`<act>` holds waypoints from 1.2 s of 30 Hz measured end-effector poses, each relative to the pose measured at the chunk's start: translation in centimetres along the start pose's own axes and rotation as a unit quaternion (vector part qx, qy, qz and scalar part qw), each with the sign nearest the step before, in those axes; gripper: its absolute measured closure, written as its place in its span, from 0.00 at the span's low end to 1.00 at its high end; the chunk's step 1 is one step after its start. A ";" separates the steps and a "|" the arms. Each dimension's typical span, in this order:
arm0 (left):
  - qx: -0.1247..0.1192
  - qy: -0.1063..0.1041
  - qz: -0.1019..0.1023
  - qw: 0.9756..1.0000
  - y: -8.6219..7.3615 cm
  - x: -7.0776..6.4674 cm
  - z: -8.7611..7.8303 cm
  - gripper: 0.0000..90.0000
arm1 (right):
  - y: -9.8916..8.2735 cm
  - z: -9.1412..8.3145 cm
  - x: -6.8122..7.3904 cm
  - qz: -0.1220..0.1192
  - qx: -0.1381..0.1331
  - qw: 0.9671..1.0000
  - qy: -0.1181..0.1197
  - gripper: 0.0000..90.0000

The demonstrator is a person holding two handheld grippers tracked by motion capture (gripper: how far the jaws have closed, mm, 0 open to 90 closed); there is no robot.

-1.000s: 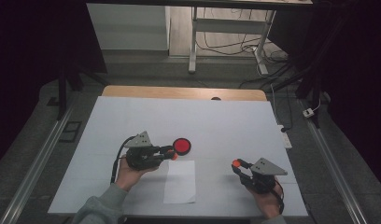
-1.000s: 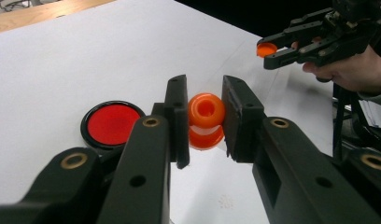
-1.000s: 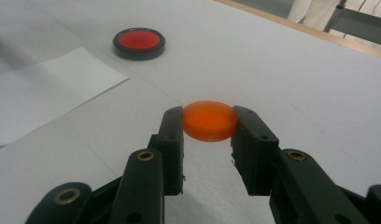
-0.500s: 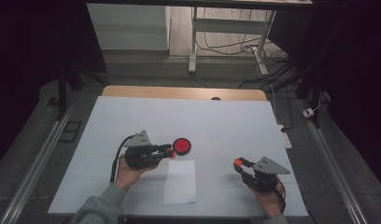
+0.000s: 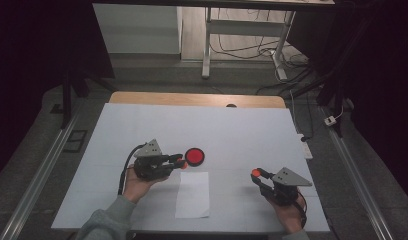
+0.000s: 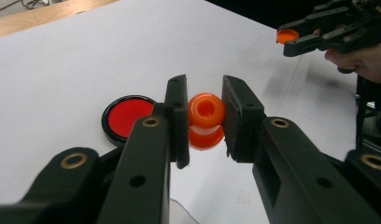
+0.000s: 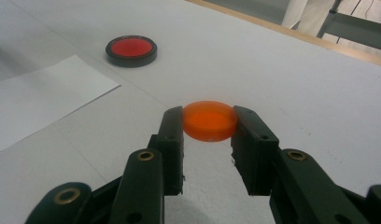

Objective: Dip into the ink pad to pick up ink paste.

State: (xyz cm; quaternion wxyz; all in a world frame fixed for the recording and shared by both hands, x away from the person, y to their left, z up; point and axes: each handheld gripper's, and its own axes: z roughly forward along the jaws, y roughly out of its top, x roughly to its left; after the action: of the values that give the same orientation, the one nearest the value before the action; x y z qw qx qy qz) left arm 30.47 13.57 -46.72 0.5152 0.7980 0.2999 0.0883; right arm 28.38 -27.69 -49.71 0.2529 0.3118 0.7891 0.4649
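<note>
Two orange parts are in my grip: my left hand-held gripper (image 6: 205,116) is clenched on a small orange bottle (image 6: 206,119), its open mouth facing the camera, just beside the red ink pad (image 6: 128,116) on the bench (image 5: 242,125). My right hand-held gripper (image 7: 208,122) is clamped on the flat orange cap (image 7: 209,120), well apart over bare bench. Holding them separately, I judge, keeps the mouth free, perhaps for capping. White paper (image 5: 193,195) lies between my hands.
</note>
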 end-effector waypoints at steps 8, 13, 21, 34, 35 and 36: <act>-0.002 0.012 -0.016 1.000 1.2 1.7 0.4 0.81 | 0.0 -0.1 -0.4 0.004 -0.002 1.000 -0.002 0.72; 0.006 0.023 -0.021 1.000 1.5 2.6 0.9 0.81 | -0.1 -0.1 -0.5 0.009 -0.002 1.000 -0.003 0.72; 0.021 0.033 -0.019 0.999 1.7 3.6 2.5 0.81 | -0.1 0.0 -0.5 0.007 0.000 1.000 -0.004 0.72; 0.041 0.037 0.000 0.998 2.0 4.0 5.3 0.81 | -0.1 0.0 -0.5 0.008 0.000 1.000 -0.005 0.72; 0.043 0.037 0.000 0.998 1.9 4.1 5.5 0.81 | -0.1 0.0 -0.5 0.008 0.000 1.000 -0.005 0.72; 0.046 0.036 -0.001 0.998 1.8 4.2 5.7 0.81 | -0.1 0.0 -0.5 0.008 0.000 1.000 -0.005 0.72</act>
State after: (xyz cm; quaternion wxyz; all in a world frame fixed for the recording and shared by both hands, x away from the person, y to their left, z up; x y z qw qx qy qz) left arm 37.11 11.07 -48.41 0.4668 0.8168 0.3231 0.1026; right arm 28.70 -28.14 -49.75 0.2530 0.3209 0.7851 0.4653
